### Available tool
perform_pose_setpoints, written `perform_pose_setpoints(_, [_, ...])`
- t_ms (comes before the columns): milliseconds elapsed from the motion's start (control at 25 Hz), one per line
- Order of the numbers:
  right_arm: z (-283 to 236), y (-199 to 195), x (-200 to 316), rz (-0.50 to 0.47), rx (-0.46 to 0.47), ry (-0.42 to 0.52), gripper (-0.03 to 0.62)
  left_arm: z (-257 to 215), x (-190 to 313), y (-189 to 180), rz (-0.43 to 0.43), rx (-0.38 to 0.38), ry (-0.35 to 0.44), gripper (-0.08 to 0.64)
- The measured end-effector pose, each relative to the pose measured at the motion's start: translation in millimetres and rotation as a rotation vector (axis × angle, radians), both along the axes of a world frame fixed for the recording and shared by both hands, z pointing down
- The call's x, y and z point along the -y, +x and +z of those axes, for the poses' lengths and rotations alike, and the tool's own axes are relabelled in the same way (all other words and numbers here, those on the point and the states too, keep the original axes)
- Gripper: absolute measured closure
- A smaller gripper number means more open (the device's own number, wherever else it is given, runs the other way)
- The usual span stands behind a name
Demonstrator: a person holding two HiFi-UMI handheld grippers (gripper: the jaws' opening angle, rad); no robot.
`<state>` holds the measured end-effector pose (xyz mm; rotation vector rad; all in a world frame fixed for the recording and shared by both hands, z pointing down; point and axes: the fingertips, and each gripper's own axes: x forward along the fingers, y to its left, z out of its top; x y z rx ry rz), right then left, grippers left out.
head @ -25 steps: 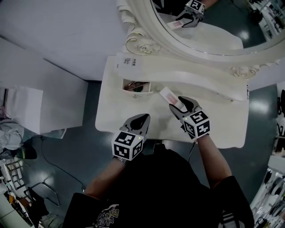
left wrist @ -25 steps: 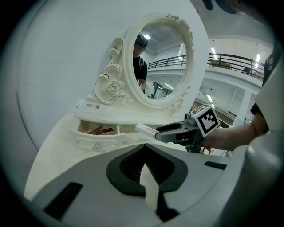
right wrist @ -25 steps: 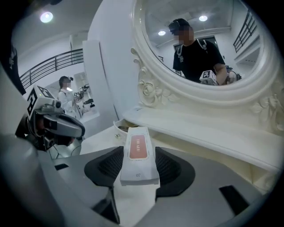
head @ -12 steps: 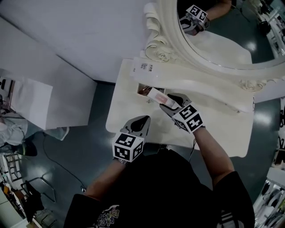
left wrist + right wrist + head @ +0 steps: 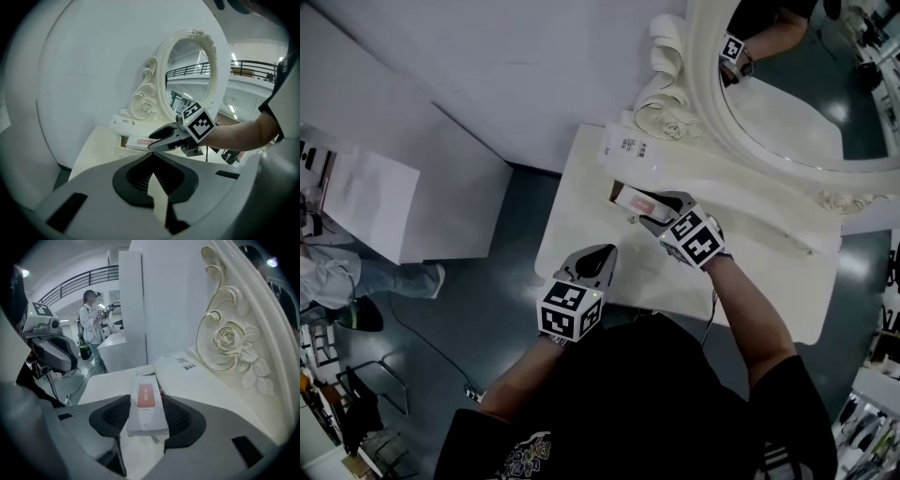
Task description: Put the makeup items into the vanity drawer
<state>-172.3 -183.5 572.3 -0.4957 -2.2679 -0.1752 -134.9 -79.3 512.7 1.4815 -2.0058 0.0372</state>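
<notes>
Head view: white vanity table, its small drawer open at the rear left. Right gripper, arm stretched forward, pinches a slim makeup box across its width just over the drawer. The box is probably light, stiff card that crushes easily. Left gripper hovers near the front edge, jaws together, empty.

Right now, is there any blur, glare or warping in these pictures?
Head view: dim but even light, sharp throughout. Left gripper view: heavy fisheye bending, black corners, the left claw soft up close. Right gripper view: same fisheye curve, and the white box in the right claw looks sharp.
</notes>
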Motion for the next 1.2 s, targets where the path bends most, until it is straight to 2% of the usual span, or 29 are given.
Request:
perform_pose_setpoints(160, [4.2, -10.3, -4.3, -0.008, -0.021, 0.008, 0.35, 3.1, -5.4, -10.0, -0.013, -0.012, -0.002, 0.552])
perform_pose_setpoints(360, [5.2, -19.3, -6.0, -0.017, -0.005, 0.055, 0.348, 5.7, -6.4, -19.3, -0.017, -0.023, -0.003, 0.552])
perform_pose_setpoints(640, [4.2, -22.8, -5.8, -0.044, 0.011, 0.075, 0.348, 7.9, 3.7, -25.5, 0.002, -0.034, -0.003, 0.552])
perform_pose_setpoints(1200, [-3.5, -23.4, 3.5, -0.01, 0.047, 0.026, 0.348, 9.7, 29.0, -25.1, 0.059, -0.051, 0.0, 0.552])
